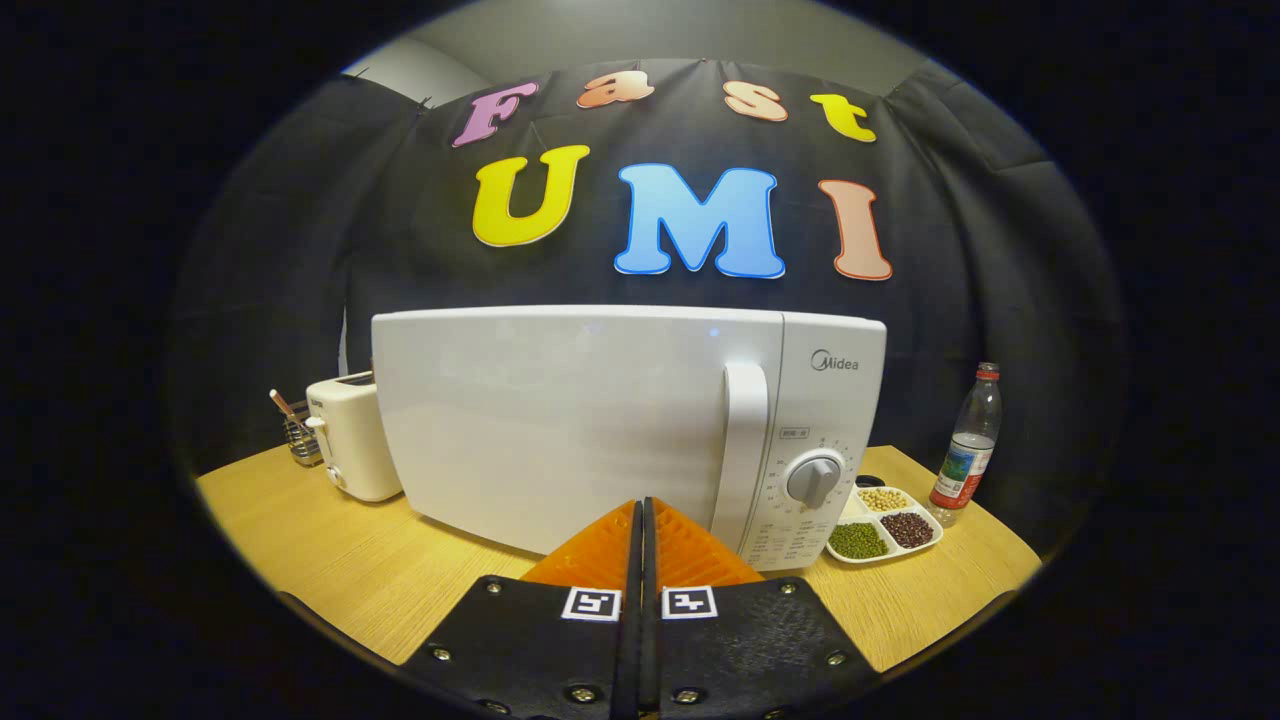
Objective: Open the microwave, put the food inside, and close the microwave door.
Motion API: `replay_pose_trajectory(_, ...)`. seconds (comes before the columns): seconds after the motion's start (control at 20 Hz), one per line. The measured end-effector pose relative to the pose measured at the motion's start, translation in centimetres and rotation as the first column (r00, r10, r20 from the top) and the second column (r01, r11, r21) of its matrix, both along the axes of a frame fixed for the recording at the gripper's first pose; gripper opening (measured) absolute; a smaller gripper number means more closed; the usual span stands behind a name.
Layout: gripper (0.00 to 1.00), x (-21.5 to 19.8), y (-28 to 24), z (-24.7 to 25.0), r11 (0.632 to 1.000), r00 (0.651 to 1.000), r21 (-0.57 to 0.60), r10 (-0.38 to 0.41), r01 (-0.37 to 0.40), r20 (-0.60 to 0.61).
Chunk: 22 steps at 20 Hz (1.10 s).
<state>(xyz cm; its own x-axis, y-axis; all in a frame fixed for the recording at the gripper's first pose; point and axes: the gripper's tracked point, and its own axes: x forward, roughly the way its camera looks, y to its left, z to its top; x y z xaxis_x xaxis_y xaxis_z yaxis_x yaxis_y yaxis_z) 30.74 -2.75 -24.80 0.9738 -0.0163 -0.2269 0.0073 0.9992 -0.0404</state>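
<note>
A white microwave (600,420) stands on the wooden table (320,560) straight ahead of me, its door shut. The vertical door handle (742,450) runs down just right of my fingertips, with a round dial (815,480) on the control panel beyond it. A white divided plate of beans (885,525) (green, dark red and pale) rests on the table to the right of the microwave. My gripper (640,505) is shut, its two fingers pressed together with nothing between them, tips close to the lower front of the door.
A white toaster (350,435) stands left of the microwave, with a small wire holder of utensils (298,435) behind it. A clear plastic bottle with a red cap (968,445) stands right of the bean plate. Bare table lies left of my fingers.
</note>
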Motion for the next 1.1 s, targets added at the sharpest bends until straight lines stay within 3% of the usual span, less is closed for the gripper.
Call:
replay_pose_trajectory(0.25, 0.01, -6.3, -1.3, 4.6, 1.0, 0.999, 0.019, 0.006, -0.007, 0.053)
replay_pose_trajectory(0.55, 0.01, -14.9, -1.4, 12.4, 0.991, 0.997, 0.135, 0.01, -0.02, 0.074)
replay_pose_trajectory(0.75, 0.01, -19.5, -0.8, 14.6, 0.996, 0.996, 0.055, 0.07, -0.073, 0.055)
replay_pose_trajectory(1.1, 0.01, -28.0, -2.8, 19.2, 0.997, 0.987, 0.053, 0.05, -0.059, 0.155)
